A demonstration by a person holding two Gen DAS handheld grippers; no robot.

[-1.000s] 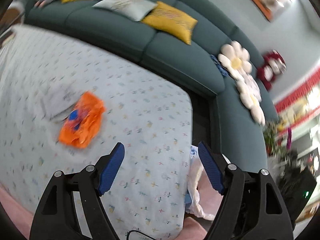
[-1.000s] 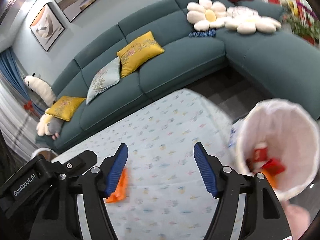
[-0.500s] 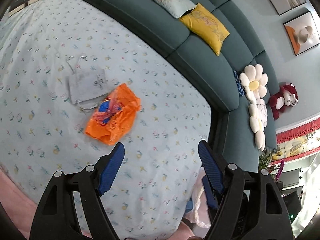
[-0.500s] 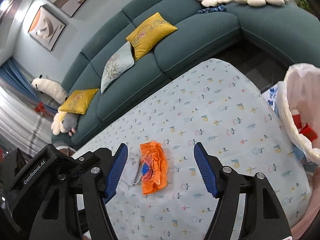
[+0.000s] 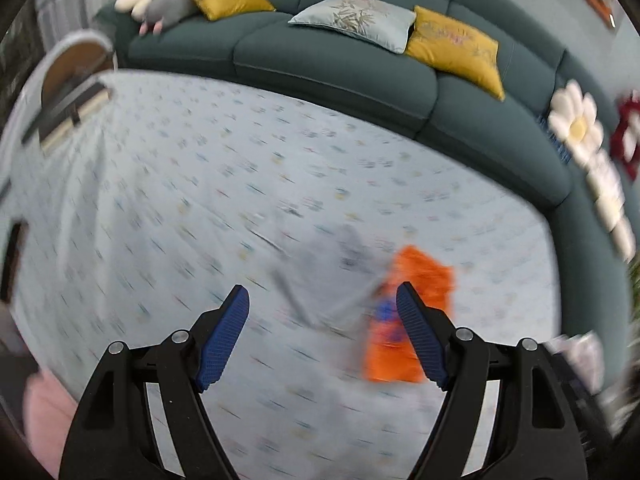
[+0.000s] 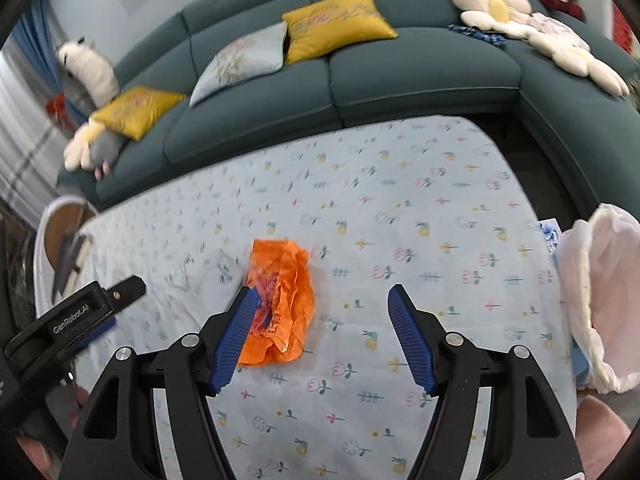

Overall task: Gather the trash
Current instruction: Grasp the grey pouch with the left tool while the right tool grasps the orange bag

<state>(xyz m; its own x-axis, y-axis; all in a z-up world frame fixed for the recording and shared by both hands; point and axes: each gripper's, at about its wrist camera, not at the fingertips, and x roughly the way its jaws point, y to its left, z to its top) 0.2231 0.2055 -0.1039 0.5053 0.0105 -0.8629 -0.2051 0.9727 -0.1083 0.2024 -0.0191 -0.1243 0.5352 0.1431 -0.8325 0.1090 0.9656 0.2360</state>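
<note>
Trash-wise, both the right gripper (image 6: 320,332) and left gripper (image 5: 322,334) hang wide open, holding nothing. Orange wrapper (image 6: 286,304) lies on the flowered tablecloth (image 6: 440,208); grey paper (image 5: 340,264) just beside. Looks like approach; next: straddle, pinch, then the lined bin (image 6: 600,288).

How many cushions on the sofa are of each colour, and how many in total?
Yellow cushions: 2
Pale blue cushions: 1
White flower-shaped cushions: 2
Total: 5
</note>
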